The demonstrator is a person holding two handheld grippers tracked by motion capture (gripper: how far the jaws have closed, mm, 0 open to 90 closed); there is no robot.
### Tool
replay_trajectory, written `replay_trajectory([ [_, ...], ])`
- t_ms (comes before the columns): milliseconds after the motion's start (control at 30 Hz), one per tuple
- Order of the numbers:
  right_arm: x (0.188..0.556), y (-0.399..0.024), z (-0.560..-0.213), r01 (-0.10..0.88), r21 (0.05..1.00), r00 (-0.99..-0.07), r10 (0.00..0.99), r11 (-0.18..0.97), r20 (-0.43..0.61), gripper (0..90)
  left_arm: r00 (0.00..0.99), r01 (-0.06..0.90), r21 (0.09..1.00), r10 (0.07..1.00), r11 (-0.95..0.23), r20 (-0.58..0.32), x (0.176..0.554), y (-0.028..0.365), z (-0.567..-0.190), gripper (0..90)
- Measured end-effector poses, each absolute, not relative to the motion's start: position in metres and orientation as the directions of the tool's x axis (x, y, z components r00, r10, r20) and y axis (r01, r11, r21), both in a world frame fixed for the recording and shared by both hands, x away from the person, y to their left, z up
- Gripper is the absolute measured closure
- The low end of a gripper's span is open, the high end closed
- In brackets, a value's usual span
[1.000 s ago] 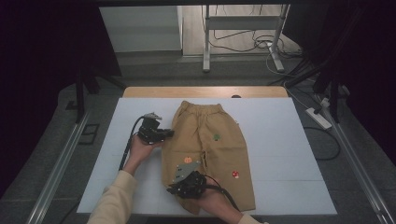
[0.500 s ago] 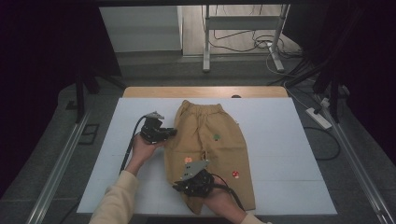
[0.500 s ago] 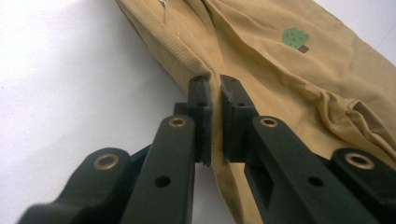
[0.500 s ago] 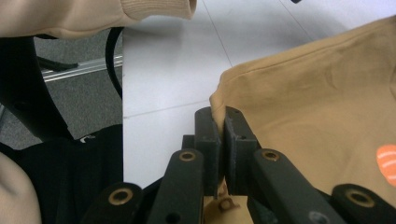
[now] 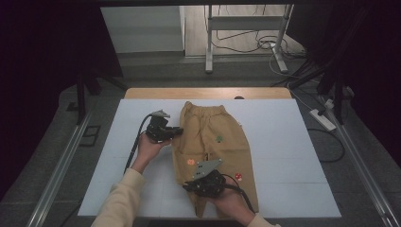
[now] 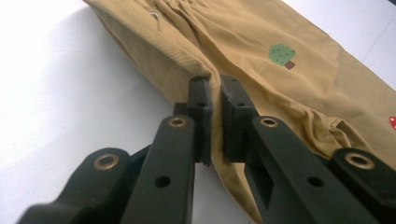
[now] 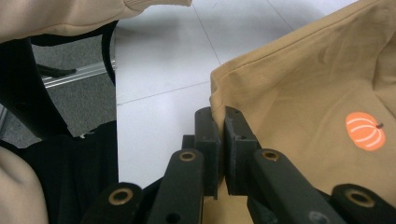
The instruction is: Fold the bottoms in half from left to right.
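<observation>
Each gripper is matt black: the left gripper (image 5: 176, 131) and the right gripper (image 5: 187, 187) both carry a grey 3-cornered plate on top and trail a black cable toward the person. In both gripper views the 2 jaws are flat black bars with brass-ringed pivot holes, small screw holes and blocky ribbed pads (image 6: 201, 100). The person wears a cream long sleeve (image 5: 120, 201) with a ribbed cuff.

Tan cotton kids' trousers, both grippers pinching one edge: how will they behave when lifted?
Probably floppy: the tan cotton trousers wrinkle where the left gripper pinches them. Likely light, since thin fabric folds between the right gripper pads. Unheld parts would likely sag and drag on the white table.
</observation>
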State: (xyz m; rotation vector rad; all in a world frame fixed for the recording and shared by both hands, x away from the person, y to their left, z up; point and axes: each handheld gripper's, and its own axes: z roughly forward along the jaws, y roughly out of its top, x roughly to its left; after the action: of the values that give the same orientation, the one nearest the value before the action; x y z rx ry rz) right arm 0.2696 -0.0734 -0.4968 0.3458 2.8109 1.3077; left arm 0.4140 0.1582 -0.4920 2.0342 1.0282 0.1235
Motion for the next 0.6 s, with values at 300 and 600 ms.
replay_trajectory([
  [300,0.271,-0.081,-0.495,0.214,0.753,-0.97,0.227,0.623,0.089,85.3,0.669,0.614,0.717,0.7,-0.331,-0.25,0.416,0.149,-0.486,83.0],
  [600,0.273,-0.091,-0.494,0.232,0.751,-0.966,0.239,0.618,0.102,85.4,0.674,0.612,0.715,0.696,-0.338,-0.248,0.417,0.143,-0.483,83.1],
])
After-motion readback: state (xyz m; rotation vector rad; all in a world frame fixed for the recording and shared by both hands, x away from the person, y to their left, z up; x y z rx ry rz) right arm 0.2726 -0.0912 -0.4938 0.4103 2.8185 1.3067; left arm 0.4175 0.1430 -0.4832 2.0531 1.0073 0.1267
